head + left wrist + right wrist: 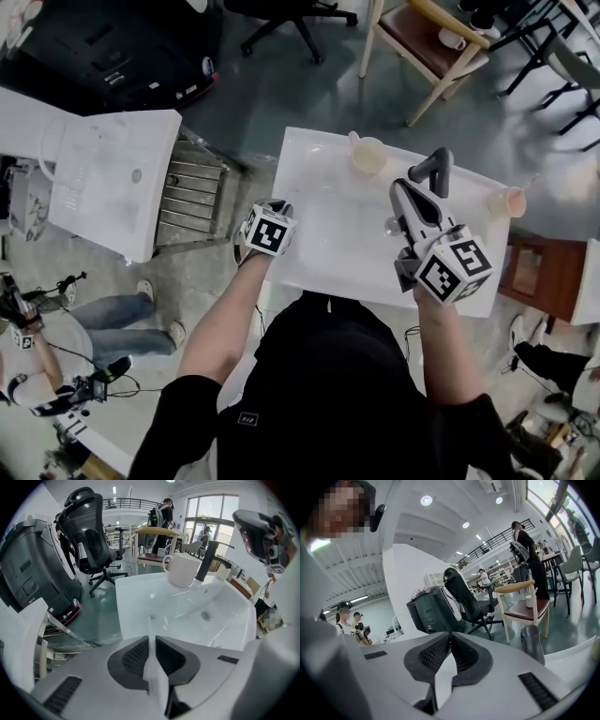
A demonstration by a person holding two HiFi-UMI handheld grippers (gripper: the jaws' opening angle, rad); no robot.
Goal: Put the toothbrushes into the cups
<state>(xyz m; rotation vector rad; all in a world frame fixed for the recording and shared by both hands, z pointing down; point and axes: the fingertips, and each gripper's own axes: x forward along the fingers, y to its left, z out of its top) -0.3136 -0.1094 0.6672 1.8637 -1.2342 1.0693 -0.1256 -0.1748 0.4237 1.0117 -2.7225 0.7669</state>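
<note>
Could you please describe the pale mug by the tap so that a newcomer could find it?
Find the white rectangular washbasin with the black curved tap on its far rim. The cream handled mug stands on that rim, left of the tap in the head view. Unlike the pinkish cup at the right edge, it is paler.

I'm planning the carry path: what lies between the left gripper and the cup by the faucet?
Only bare white sink: in the left gripper view nothing stands between the left gripper, shut on a toothbrush, and the cup.
</note>
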